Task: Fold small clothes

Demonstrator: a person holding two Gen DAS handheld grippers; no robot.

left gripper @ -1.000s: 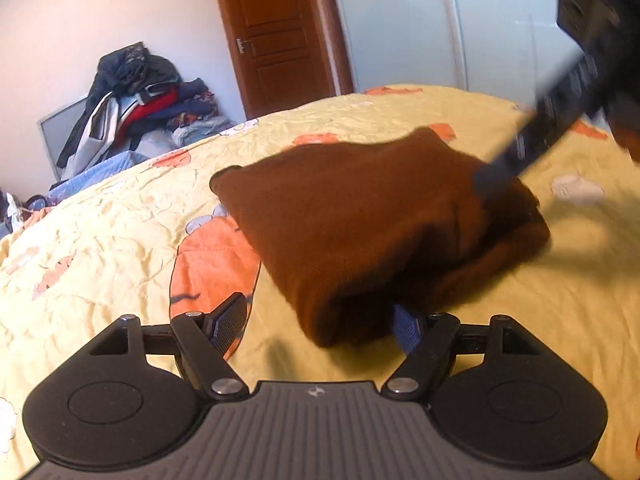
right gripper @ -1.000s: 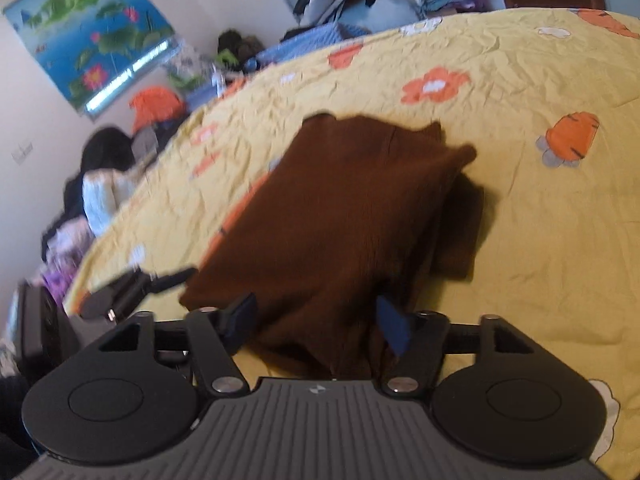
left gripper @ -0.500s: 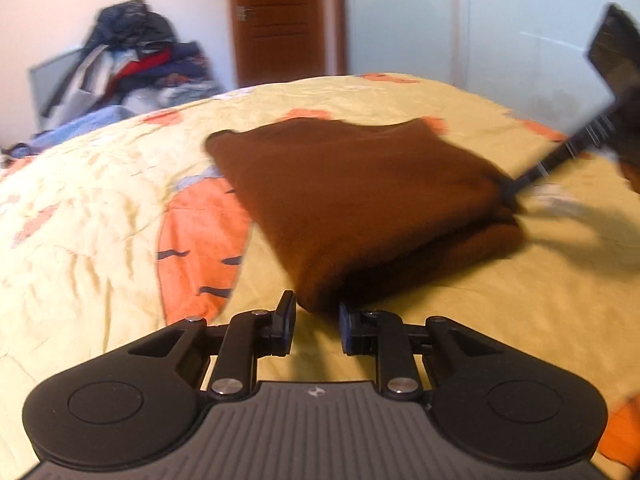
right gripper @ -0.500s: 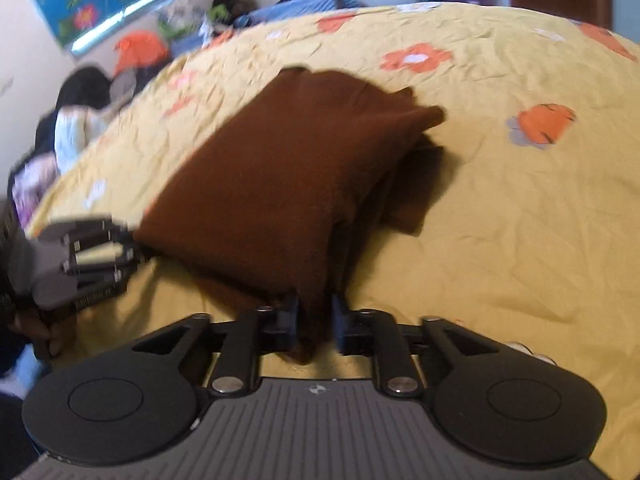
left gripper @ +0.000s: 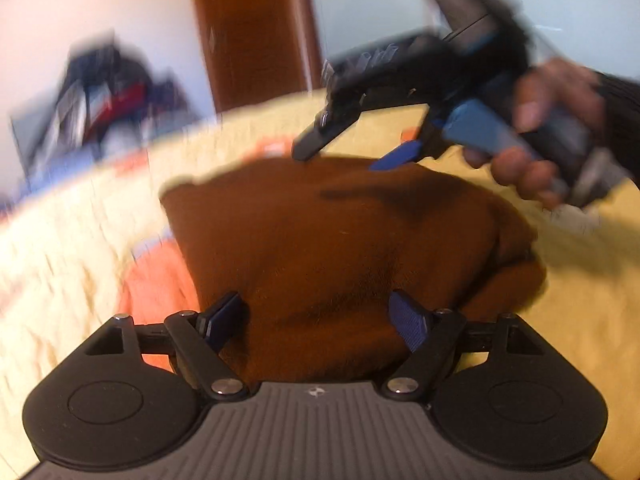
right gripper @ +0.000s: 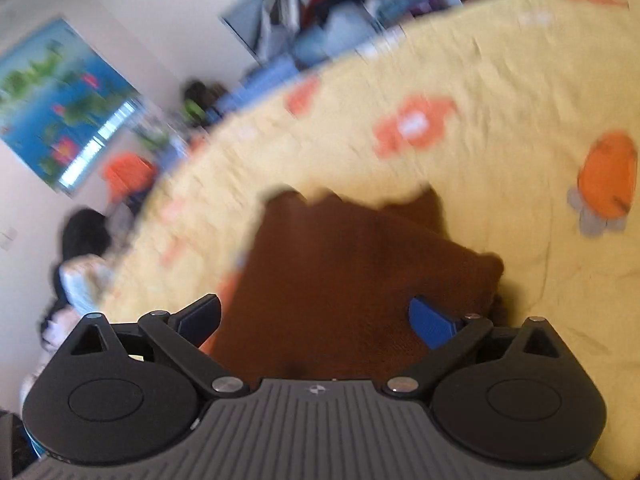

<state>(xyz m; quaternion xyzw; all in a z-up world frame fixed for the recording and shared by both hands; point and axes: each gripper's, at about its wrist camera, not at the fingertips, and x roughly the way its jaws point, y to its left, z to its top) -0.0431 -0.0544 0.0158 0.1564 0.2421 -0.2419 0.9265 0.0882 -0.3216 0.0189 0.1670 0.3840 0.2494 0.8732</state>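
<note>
A folded brown garment (left gripper: 332, 248) lies on the yellow patterned bedsheet (left gripper: 72, 232). My left gripper (left gripper: 318, 314) is open, its blue-padded fingers spread over the garment's near edge. My right gripper (right gripper: 316, 314) is open too, just above the same brown garment (right gripper: 352, 280). In the left wrist view the right gripper (left gripper: 344, 152) hovers over the garment's far edge with its fingers apart, held by a hand (left gripper: 532, 148). Both views are blurred.
The bedsheet (right gripper: 500, 92) has orange flower and carrot prints. A pile of clothes (left gripper: 100, 92) and a brown door (left gripper: 252, 32) stand beyond the bed. A blue picture (right gripper: 56, 100) hangs on the wall, with more clutter beside the bed.
Both grippers were shut on the garment's edges half a second ago; now both have opened and let go. The right gripper has lifted above the garment.
</note>
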